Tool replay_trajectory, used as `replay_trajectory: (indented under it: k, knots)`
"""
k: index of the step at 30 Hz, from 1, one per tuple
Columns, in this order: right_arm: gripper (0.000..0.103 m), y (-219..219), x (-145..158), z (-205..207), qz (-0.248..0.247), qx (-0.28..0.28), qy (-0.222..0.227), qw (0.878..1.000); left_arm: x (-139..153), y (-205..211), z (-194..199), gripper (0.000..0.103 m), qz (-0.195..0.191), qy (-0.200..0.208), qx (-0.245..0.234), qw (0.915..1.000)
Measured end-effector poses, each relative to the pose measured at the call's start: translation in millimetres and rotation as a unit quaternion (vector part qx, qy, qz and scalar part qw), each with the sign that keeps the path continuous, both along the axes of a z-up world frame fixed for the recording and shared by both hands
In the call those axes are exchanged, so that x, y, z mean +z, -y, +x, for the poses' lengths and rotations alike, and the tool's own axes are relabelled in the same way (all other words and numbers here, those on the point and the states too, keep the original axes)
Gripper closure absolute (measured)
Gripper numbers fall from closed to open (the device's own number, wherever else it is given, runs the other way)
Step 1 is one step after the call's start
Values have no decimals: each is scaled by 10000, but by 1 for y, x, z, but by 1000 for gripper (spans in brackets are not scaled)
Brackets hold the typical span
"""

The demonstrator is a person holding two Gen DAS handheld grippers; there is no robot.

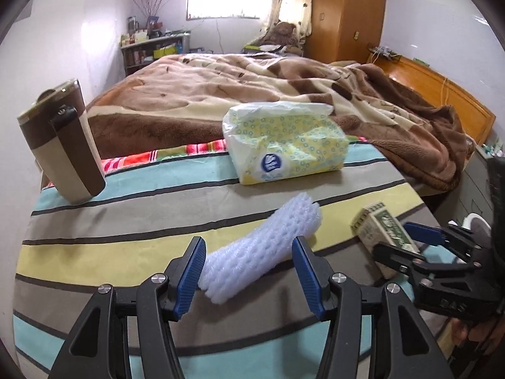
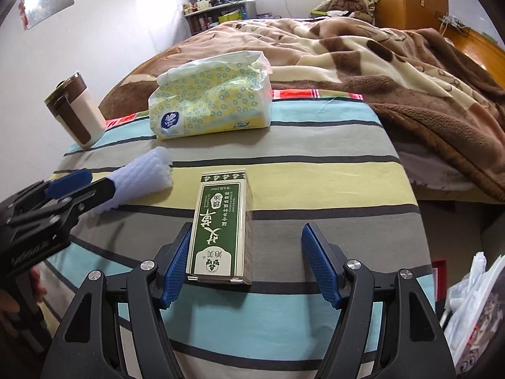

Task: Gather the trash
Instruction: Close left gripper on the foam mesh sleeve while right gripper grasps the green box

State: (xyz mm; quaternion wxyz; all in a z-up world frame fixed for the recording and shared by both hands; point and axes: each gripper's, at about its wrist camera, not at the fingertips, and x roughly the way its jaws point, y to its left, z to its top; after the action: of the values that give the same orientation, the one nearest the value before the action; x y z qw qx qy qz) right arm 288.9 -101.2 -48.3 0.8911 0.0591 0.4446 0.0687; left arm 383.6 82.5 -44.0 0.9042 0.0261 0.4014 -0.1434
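Observation:
A white foam net sleeve (image 1: 262, 252) lies on the striped tablecloth (image 1: 126, 221). My left gripper (image 1: 249, 274) is open, its blue pads on either side of the sleeve's near end. A green and white carton (image 2: 221, 230) lies flat on the cloth. My right gripper (image 2: 249, 268) is open around the carton's near end, the left pad touching it or nearly so. In the right wrist view the sleeve (image 2: 142, 177) and the left gripper (image 2: 79, 186) show at left. In the left wrist view the carton (image 1: 378, 230) and the right gripper (image 1: 407, 243) show at right.
A yellow tissue pack (image 1: 284, 145) lies at the cloth's far side. A brown and cream tumbler (image 1: 60, 145) stands at the far left. A bed with a brown blanket (image 1: 252, 88) lies beyond. A white plastic bag (image 2: 470, 303) hangs at the right.

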Motion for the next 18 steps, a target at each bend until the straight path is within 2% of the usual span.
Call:
replay_trajectory:
  k: [3, 6, 12, 15, 18]
  knots:
    - [44, 1, 0, -1, -14, 18, 17, 10000, -6, 3, 9, 46, -13, -107, -107, 9999]
    - [48, 1, -2, -1, -17, 21, 54, 10000, -11, 10, 16, 46, 79, -224, -314, 9992]
    - [53, 4, -3, 1, 99, -16, 88, 9999, -19, 24, 19, 46, 177, -335, -551, 9978]
    - [54, 5, -4, 0, 138, -20, 95, 9999, -24, 30, 19, 46, 325, -370, -524, 9974]
    - [54, 5, -4, 1, 159, -19, 102, 9998, -23, 31, 20, 46, 244, -365, -483, 9979]
